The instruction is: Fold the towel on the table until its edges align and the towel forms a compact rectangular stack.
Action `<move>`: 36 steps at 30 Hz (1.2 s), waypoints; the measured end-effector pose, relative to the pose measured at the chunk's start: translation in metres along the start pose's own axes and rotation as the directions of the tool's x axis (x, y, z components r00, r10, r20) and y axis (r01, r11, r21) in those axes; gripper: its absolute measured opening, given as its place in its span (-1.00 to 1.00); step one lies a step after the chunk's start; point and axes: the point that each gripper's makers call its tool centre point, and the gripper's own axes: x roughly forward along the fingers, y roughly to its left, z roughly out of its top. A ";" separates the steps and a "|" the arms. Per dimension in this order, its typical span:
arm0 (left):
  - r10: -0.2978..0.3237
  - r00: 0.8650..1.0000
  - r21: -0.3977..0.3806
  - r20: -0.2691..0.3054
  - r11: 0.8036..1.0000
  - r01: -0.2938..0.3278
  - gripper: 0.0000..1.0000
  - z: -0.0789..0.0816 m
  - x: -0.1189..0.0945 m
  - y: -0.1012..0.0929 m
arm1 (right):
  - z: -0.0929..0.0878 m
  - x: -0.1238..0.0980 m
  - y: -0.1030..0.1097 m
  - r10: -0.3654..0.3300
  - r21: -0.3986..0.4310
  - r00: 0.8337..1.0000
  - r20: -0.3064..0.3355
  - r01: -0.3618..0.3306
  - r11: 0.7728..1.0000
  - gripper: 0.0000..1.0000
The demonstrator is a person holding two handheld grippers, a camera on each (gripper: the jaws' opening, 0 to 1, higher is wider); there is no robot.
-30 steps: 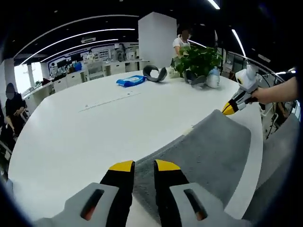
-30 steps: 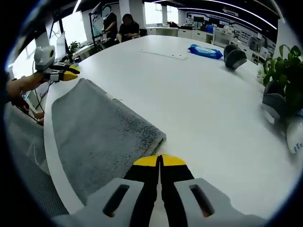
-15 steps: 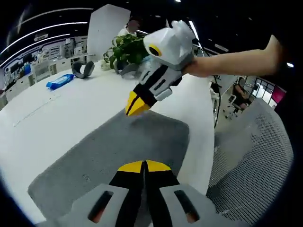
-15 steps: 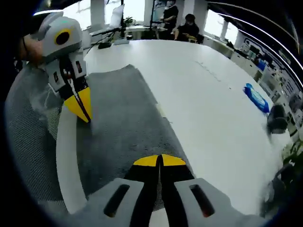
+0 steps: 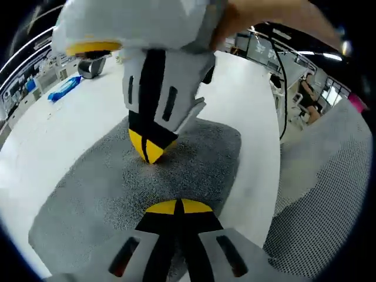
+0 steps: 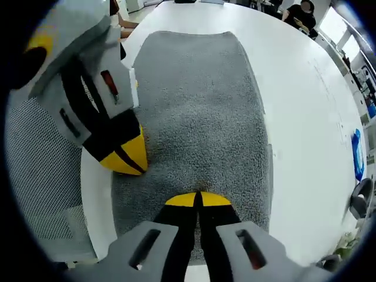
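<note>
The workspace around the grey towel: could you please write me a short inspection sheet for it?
Surface: white table, round-edged, towel near its edge.
Job's things: grey towel lies flat as a long rectangle.
Clutter: blue packet and a dark grey object far across the table.
Grippers: left gripper and right gripper both shut, tips low over the same end of the towel; whether either pinches cloth cannot be told.
Cables: a dark cable hangs beyond the table edge.
Surroundings: mesh chair beside the table; people seated in the open office behind.
</note>
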 end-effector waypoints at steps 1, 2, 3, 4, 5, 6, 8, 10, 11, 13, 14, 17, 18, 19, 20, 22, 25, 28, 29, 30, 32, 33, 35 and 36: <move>-0.002 1.000 0.115 -0.015 0.993 0.004 -0.98 0.000 0.000 -0.003 | 0.000 0.000 0.000 0.017 -0.017 1.000 -0.003 -0.017 1.000 -1.00; -0.001 1.000 0.170 -0.029 0.985 0.006 -0.98 0.001 0.001 -0.003 | 0.000 0.000 0.001 0.024 -0.024 1.000 -0.007 -0.024 0.999 -1.00; -0.002 0.999 0.224 -0.049 0.974 0.013 -0.98 0.000 0.001 -0.005 | 0.000 0.000 0.001 0.029 -0.058 0.999 -0.020 -0.030 0.998 -1.00; -0.001 0.998 0.253 -0.062 0.967 0.017 -0.98 0.001 0.001 -0.005 | 0.000 0.001 0.001 0.025 -0.087 0.999 -0.037 -0.028 0.996 -1.00; 0.003 0.997 0.289 -0.077 0.957 0.020 -0.98 0.001 0.001 -0.006 | 0.000 0.001 0.002 0.006 -0.101 0.998 -0.063 -0.012 0.995 -1.00; 0.005 0.997 0.303 -0.082 0.953 0.020 -0.98 0.001 0.001 -0.006 | 0.000 0.001 0.002 -0.012 -0.111 0.996 -0.083 0.003 0.994 -1.00; 0.028 0.995 0.360 -0.100 0.933 0.010 -0.98 0.000 0.001 -0.007 | 0.000 0.001 0.003 -0.056 -0.113 0.991 -0.121 0.042 0.993 -1.00; 0.056 0.989 0.430 -0.135 0.903 0.008 -0.98 -0.001 0.000 -0.009 | 0.000 0.001 0.003 -0.094 -0.084 0.984 -0.150 0.082 0.993 -1.00; 0.066 0.986 0.463 -0.156 0.886 0.014 -0.98 -0.002 0.000 -0.011 | 0.000 0.001 0.003 -0.105 -0.064 0.982 -0.159 0.096 0.993 -1.00; 0.098 0.975 0.531 -0.202 0.847 0.025 -0.98 -0.004 -0.002 -0.012 | 0.000 0.002 0.002 -0.127 0.051 0.976 -0.176 0.138 0.989 -1.00; 0.119 0.969 0.552 -0.218 0.834 0.021 -0.98 -0.005 -0.002 -0.013 | 0.000 0.002 0.001 -0.134 0.120 0.974 -0.180 0.157 0.980 -1.00; 0.152 0.957 0.547 -0.246 0.837 0.008 -0.98 -0.008 -0.003 -0.015 | -0.002 0.001 0.002 -0.135 0.130 0.975 -0.175 0.159 0.979 -1.00; 0.159 0.954 0.551 -0.255 0.834 0.008 -0.98 -0.009 -0.004 -0.016 | -0.002 0.002 0.003 -0.132 0.139 0.976 -0.171 0.156 0.978 -1.00; 0.170 0.949 0.571 -0.264 0.821 0.011 -0.98 -0.011 -0.006 -0.018 | -0.002 0.002 0.005 -0.124 0.179 0.979 -0.160 0.152 0.972 -1.00; 0.180 0.947 0.591 -0.266 0.807 0.012 -0.98 -0.012 -0.007 -0.018 | -0.002 0.002 0.007 -0.120 0.202 0.981 -0.152 0.150 0.968 -1.00; 0.193 0.946 0.606 -0.261 0.795 0.006 -0.98 -0.015 -0.008 -0.019 | -0.002 0.000 0.008 -0.117 0.220 0.984 -0.137 0.145 0.965 -1.00; 0.209 0.942 0.583 -0.265 0.813 -0.016 -0.98 -0.017 -0.011 -0.018 | -0.002 0.001 0.011 -0.121 0.278 0.982 -0.145 0.158 0.947 -1.00; 0.225 0.935 0.608 -0.274 0.794 -0.013 -0.98 -0.021 -0.014 -0.020 | -0.001 0.003 0.016 -0.110 0.283 0.979 -0.170 0.155 0.947 -1.00; 0.229 0.934 0.616 -0.275 0.787 -0.012 -0.98 -0.021 -0.015 -0.020 | -0.001 0.003 0.016 -0.109 0.284 0.978 -0.177 0.156 0.946 -1.00; 0.234 0.932 0.621 -0.276 0.783 -0.013 -0.98 -0.022 -0.015 -0.020 | -0.001 0.003 0.017 -0.107 0.277 0.976 -0.187 0.157 0.948 -1.00; 0.268 0.920 0.674 -0.285 0.739 -0.006 -0.98 -0.024 -0.017 -0.018 | -0.001 0.002 0.017 -0.107 0.275 0.974 -0.201 0.161 0.948 -1.00; 0.281 0.916 0.686 -0.284 0.727 -0.011 -0.98 -0.024 -0.017 -0.018 | -0.001 0.002 0.017 -0.108 0.283 0.973 -0.206 0.164 0.945 -1.00; 0.297 0.912 0.691 -0.284 0.723 -0.020 -0.99 -0.027 -0.017 -0.020 | -0.002 0.002 0.020 -0.105 0.283 0.971 -0.215 0.165 0.945 -1.00; 0.302 0.910 0.699 -0.286 0.714 -0.018 -0.99 -0.028 -0.018 -0.019 | -0.002 0.002 0.020 -0.104 0.286 0.971 -0.217 0.165 0.944 -1.00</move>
